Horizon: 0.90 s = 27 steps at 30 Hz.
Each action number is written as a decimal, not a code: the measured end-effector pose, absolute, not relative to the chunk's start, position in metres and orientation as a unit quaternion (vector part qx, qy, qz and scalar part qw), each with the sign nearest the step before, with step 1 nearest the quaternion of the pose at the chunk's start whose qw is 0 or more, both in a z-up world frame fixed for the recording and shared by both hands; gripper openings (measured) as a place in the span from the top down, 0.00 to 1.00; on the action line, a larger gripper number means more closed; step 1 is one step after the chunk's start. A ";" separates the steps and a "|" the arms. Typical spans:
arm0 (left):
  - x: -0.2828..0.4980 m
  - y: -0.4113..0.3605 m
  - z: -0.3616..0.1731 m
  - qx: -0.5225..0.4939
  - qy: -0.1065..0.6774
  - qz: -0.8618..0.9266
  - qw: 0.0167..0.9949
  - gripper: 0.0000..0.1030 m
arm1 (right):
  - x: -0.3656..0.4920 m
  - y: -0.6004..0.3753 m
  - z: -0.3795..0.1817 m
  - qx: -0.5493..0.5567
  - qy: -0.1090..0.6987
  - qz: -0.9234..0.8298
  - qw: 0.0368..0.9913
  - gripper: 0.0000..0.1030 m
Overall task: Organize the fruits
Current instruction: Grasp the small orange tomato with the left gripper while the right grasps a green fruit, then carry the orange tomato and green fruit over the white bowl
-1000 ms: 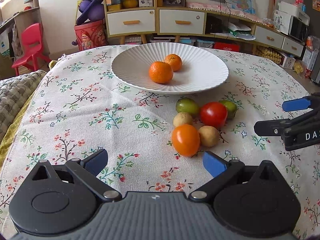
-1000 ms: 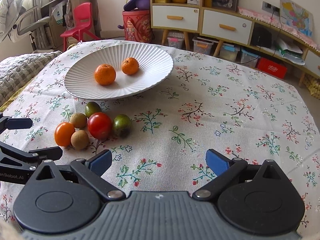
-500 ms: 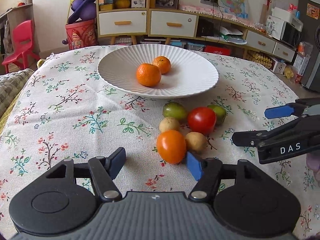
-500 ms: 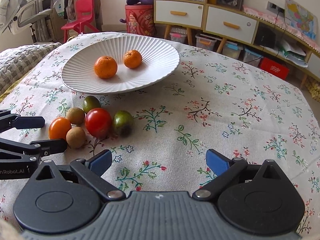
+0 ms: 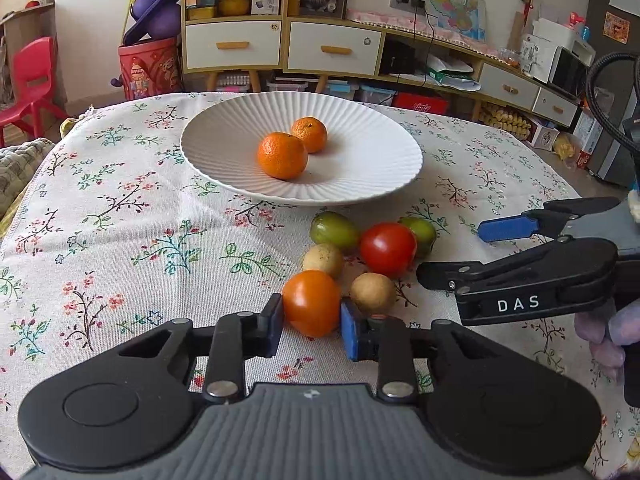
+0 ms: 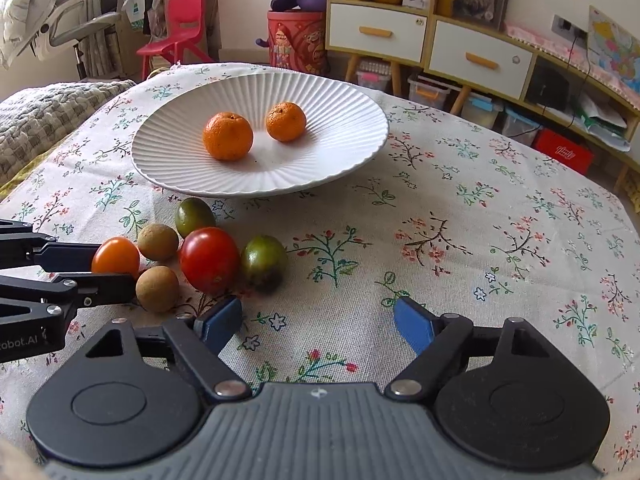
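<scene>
A white ribbed plate [image 5: 372,184] [image 6: 340,160] holds two mandarins [image 5: 282,155] [image 6: 228,135]. In front of it on the cloth lie an orange tomato [image 5: 312,302] [image 6: 116,257], a red tomato [image 5: 387,249] [image 6: 209,260], two green fruits [image 5: 334,230] [image 6: 264,262] and two brown longans [image 5: 373,293] [image 6: 157,288]. My left gripper [image 5: 311,325] [image 6: 108,264] is shut on the orange tomato, which rests on the cloth. My right gripper [image 6: 318,324] [image 5: 452,252] is open and empty, just right of the red tomato.
A floral cloth [image 5: 120,240] covers the table. A knitted blanket [image 6: 44,116] lies at its left edge. Behind stand a cabinet with drawers [image 5: 280,40], a red bucket [image 5: 150,66] and a red chair [image 6: 180,24].
My left gripper moved forward and closed its pads onto the orange tomato. My right gripper moved a little closer to the fruit cluster, still open.
</scene>
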<state>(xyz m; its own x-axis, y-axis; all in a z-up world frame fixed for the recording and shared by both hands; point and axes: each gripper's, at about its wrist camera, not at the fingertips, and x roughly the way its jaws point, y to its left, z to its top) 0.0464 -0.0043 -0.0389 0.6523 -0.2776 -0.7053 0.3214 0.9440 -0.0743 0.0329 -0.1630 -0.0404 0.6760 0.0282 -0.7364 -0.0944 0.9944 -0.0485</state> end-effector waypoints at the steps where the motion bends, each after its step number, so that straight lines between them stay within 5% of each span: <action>1: 0.047 -0.004 -0.039 0.028 0.384 -0.163 0.909 0.86 | 0.033 -0.162 -0.040 -0.043 0.399 0.034 0.915 0.26; 18: 0.046 0.006 -0.036 0.023 0.386 -0.151 0.910 0.86 | 0.041 -0.143 -0.036 -0.072 0.384 0.069 0.918 0.77; 27: 0.046 0.006 -0.036 0.023 0.386 -0.151 0.910 0.87 | 0.040 -0.144 -0.034 -0.068 0.388 0.071 0.916 0.77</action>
